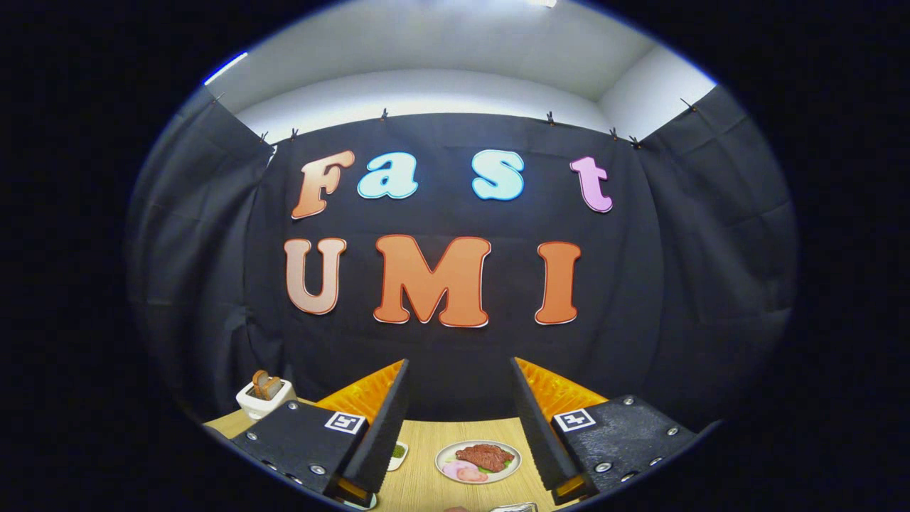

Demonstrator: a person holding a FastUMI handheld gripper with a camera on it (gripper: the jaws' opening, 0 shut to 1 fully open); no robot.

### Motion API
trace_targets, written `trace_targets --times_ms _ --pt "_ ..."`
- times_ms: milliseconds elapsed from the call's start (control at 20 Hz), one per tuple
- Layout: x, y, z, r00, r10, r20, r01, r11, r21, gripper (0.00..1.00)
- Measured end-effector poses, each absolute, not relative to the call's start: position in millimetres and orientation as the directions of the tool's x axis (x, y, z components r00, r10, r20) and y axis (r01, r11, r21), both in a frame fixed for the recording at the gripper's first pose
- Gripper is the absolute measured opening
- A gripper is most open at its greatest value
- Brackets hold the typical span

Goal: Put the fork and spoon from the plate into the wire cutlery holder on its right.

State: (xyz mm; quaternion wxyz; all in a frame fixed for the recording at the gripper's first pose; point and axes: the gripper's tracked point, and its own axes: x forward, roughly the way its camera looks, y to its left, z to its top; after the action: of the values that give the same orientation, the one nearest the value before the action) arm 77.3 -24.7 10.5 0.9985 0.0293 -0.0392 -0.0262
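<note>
The gripper (459, 370) is held level and high, looking straight ahead at the black cloth wall (682, 284) of the booth rather than down at the work. Its two fingers stand wide apart with nothing between them; the left finger (384, 427) and the right finger (537, 427) rise from the low end of the view and lean slightly outward, their dark ribbed inner faces toward each other and orange backs behind. Each finger's black base carries a small square marker.

Below the fingers and between them lies the wooden table (419, 483). A white plate (478, 462) sits on it between the two fingers, well under their tips, with a brown slab of meat, some pink slices and a bit of green on it. This is food, and no cutlery can be made out on it. At the nearest edge of the table, close to the base of the right finger, a small shiny piece of metal (513, 507) pokes into sight; whether it is the fork, the spoon or part of the wire holder cannot be told.

Beside the left finger's inner edge a small white dish (398, 455) with something green peeks out. Farther left, beyond the left finger's base, a white toaster (264, 397) stands on the table with brown bread sticking up from it.
</note>
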Motion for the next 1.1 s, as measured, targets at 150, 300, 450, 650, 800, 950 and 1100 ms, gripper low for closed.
trace_targets --times_ms 150,300,450,650,800,950,1100 --pt "80 5 3 0.999 -0.019 0.051 0.015 0.997 0.071 0.81" --pt "85 37 -3 0.999 0.014 0.037 -0.016 0.999 0.052 0.83" --pt "89 80 -11 0.997 0.073 0.015 -0.074 0.996 0.045 0.85" --pt "92 140 -46 0.982 0.163 -0.1 -0.159 0.986 0.041 0.86" --pt "95 182 -64 0.962 0.227 -0.154 -0.221 0.974 0.051 0.89" --pt "96 215 -92 0.934 0.272 -0.233 -0.265 0.962 0.064 0.9" --pt "88 240 -129 0.875 0.318 -0.365 -0.304 0.948 0.097 0.91"
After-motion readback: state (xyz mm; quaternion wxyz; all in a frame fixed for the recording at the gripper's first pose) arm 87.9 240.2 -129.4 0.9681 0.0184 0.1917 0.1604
